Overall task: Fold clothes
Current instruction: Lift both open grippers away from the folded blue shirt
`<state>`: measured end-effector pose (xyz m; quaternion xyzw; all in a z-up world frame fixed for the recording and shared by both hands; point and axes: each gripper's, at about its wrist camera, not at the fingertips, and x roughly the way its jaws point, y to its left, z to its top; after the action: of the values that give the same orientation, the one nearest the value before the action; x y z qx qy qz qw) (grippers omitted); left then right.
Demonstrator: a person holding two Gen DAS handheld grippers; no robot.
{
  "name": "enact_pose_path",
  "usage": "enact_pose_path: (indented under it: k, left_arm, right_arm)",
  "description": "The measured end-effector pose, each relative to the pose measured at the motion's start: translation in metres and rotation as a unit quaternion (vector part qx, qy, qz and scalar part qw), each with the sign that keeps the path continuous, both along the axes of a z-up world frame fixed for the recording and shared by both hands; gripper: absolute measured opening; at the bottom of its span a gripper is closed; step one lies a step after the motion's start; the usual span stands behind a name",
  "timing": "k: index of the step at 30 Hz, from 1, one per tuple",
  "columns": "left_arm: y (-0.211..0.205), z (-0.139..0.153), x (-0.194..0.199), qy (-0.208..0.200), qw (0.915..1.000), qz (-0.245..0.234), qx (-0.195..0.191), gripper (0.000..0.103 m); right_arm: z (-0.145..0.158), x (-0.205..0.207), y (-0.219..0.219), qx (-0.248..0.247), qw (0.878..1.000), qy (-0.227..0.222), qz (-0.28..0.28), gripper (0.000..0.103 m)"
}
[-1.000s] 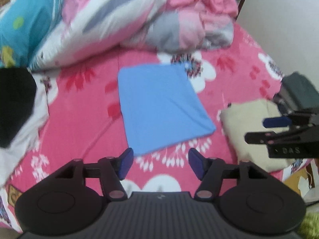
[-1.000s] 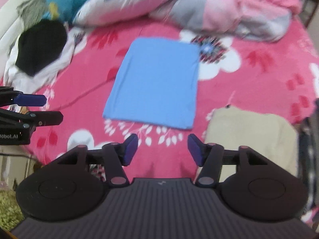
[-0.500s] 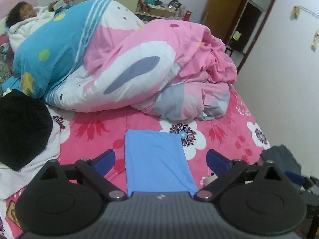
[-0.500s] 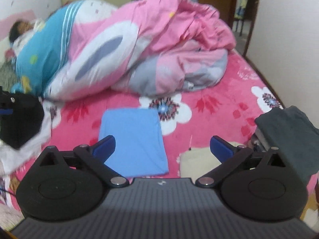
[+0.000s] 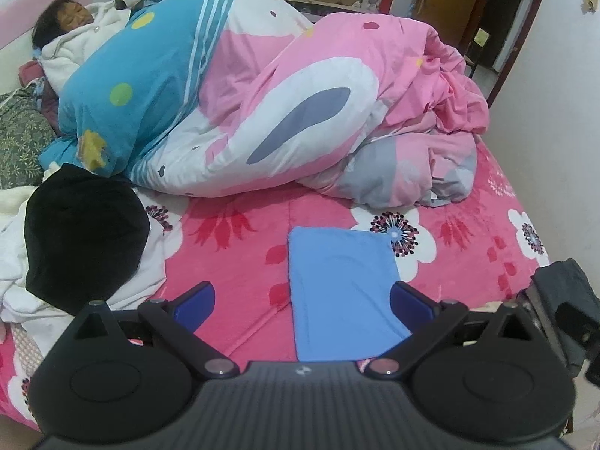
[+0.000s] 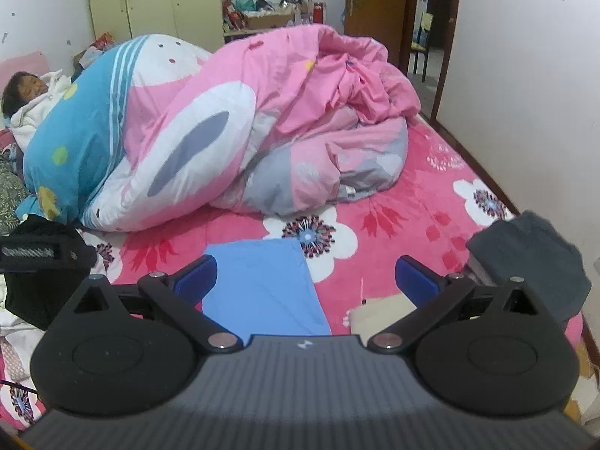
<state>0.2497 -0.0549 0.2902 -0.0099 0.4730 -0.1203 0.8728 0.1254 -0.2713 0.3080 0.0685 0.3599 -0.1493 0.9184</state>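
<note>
A blue garment [image 5: 339, 288] folded into a flat rectangle lies on the pink flowered bed cover [image 5: 240, 247]; the right wrist view shows the blue garment [image 6: 262, 285] too. My left gripper [image 5: 302, 302] hovers open above the bed's near edge, with nothing between its fingers. My right gripper [image 6: 305, 277] is also open and empty, held just in front of the blue garment. A folded beige garment [image 6: 378, 313] peeks out under the right gripper. A dark grey folded garment [image 6: 532, 258] sits at the bed's right edge.
A big pink, white and blue quilt [image 5: 262, 105] fills the back of the bed, and a person [image 5: 71, 26] lies under it at far left. A black garment on white clothes [image 5: 82, 236] lies at the left. A white wall [image 6: 525, 75] runs along the right.
Both grippers pulled back and tilted up from looking down at the blue garment, and their jaws spread wider. The garment itself has not moved.
</note>
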Motion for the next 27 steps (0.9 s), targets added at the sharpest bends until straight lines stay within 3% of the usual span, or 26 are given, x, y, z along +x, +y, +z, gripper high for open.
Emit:
enact_pose_path:
  k: [7,14,27]
  left_arm:
    - [0.008,-0.009,0.009,0.020,0.9997,0.010,0.008,0.100]
    - [0.005,-0.024,0.019,0.041,0.9987,0.021,0.019,0.100]
    - [-0.029,-0.070,0.035,0.103,0.9879,0.092,0.071,0.100]
  right_arm:
    - [0.019,0.013,0.017,-0.020,0.999,0.008,0.023,0.102]
    - [0.022,0.025,0.015,-0.001,0.999,0.025,0.023,0.102]
    - [-0.025,0.078,-0.030,0.031,0.991,0.096,0.086,0.102]
